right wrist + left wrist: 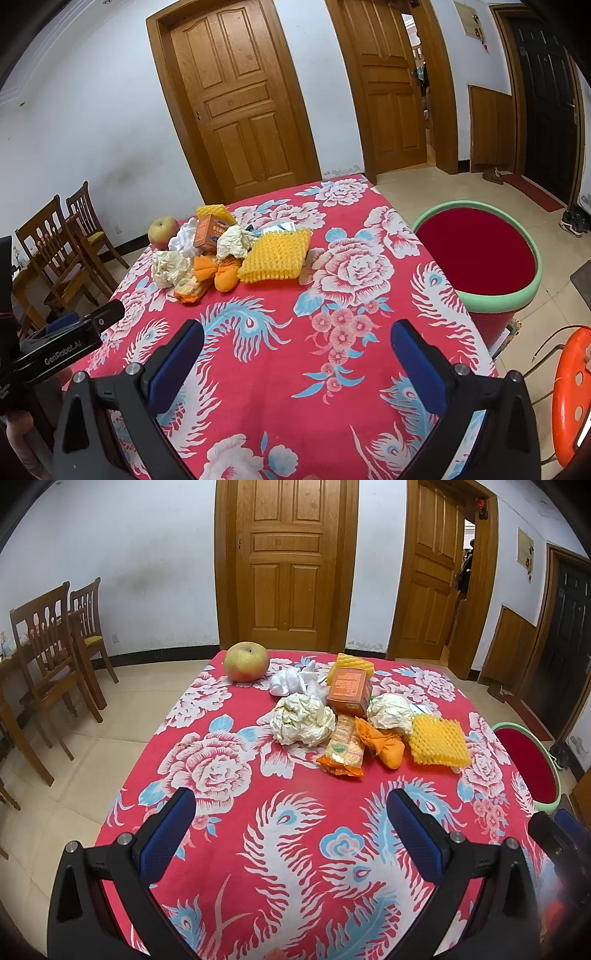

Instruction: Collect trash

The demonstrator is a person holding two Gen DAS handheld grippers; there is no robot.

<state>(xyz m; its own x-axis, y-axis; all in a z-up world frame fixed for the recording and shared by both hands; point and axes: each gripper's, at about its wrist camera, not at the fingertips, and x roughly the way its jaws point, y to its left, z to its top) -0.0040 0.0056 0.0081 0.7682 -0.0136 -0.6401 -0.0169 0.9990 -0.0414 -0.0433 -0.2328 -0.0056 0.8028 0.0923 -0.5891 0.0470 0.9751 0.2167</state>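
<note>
A heap of trash lies mid-table on the red floral cloth (229, 823): two crumpled paper balls (302, 720) (390, 709), an orange box (349, 694), a cracker packet (343, 747), an orange wrapper (384, 746), yellow foam nets (439, 743) (354, 664) and white tissue (291, 681). My left gripper (291, 808) hovers open over the near cloth, well short of the heap. My right gripper (297, 338) is open too, above the cloth, with the heap (229, 254) far ahead to its left. A red bin with a green rim (480, 254) stands beside the table's right edge.
An apple (246, 661) sits at the far left of the heap. Wooden chairs (55, 653) stand to the left, closed doors (286, 561) behind the table. An orange stool (572, 391) is near the bin. The left gripper's body (66, 343) shows at the right view's left edge.
</note>
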